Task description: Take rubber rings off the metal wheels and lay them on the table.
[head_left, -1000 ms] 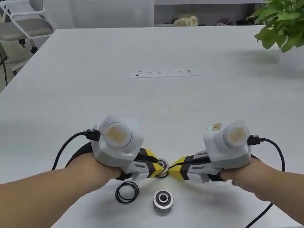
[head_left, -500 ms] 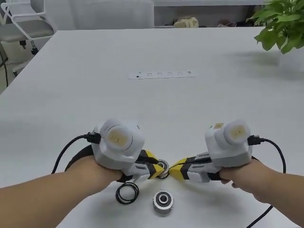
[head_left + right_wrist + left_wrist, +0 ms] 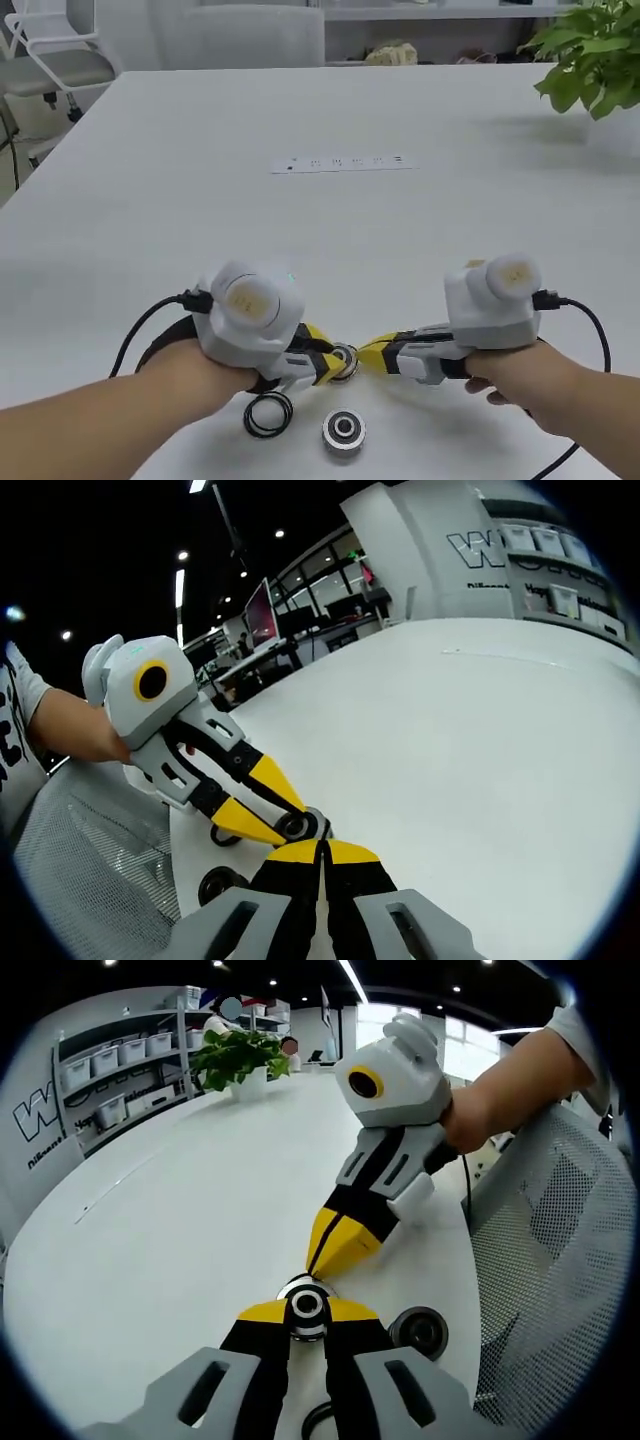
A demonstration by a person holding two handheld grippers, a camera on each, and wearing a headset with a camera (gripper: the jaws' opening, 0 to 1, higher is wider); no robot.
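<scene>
Rubber rings come first. In the head view one loose ring (image 3: 268,413) already lies on the tabletop (image 3: 320,230) near its front edge, just beside a second wheel (image 3: 343,430). Just beyond them the left gripper (image 3: 335,362) clamps a metal wheel (image 3: 344,358) in its jaws. The right gripper (image 3: 366,355) points its closed jaws at that wheel's rim. I judge this to be the peeling step on the held wheel. The next move calls for a firm hold on the left and a pull off the rim on the right. Open tabletop spreads ahead as far as the power strip (image 3: 343,163), and the near edge is close under the hands.

In the left gripper view the wheel sits gripped across its sides, with the tip of the right jaws touching its far edge. Whether they pinch rubber I cannot tell. A mesh chair (image 3: 560,1260) stands close off the tabletop's edge.

In the right gripper view that gripper's own jaws are pressed together, tips at the wheel. Bare tabletop lies beyond, with room to lay the ring down.
</scene>
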